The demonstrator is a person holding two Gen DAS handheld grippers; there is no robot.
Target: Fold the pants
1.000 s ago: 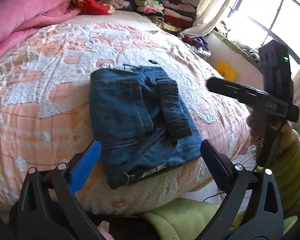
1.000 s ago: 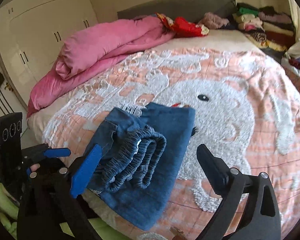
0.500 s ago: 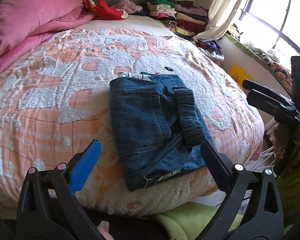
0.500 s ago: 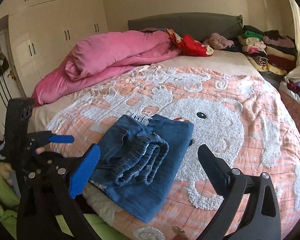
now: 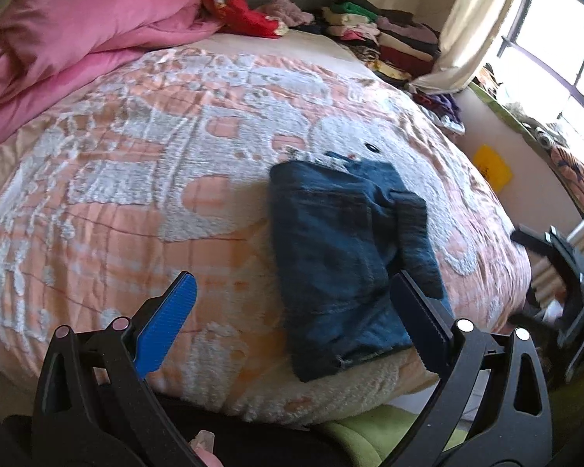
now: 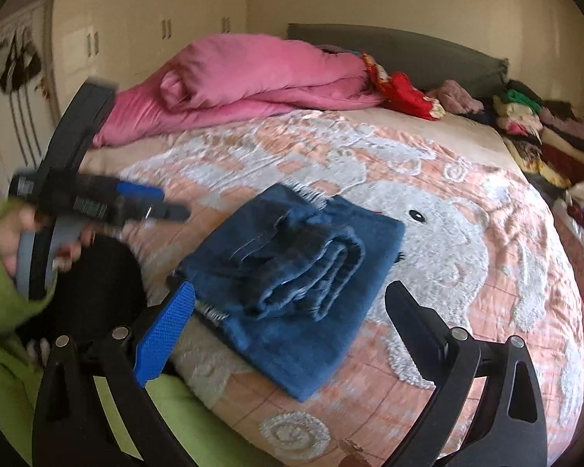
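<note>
Nearest the right wrist camera, the right claw point(image 6: 288, 323) hangs released, holding nothing, its jaws spread just above the near edge of the bed point(image 6: 467, 241). Directly ahead lie the folded denim pants point(image 6: 299, 272), a compact bundle with its long axis running diagonally away to the right. The left claw point(image 5: 292, 311), also released, sits back with the pants ahead and to its right, so the right hand looks nearer. Farther off, a pink duvet point(image 6: 253, 74) lies by the headboard.
</note>
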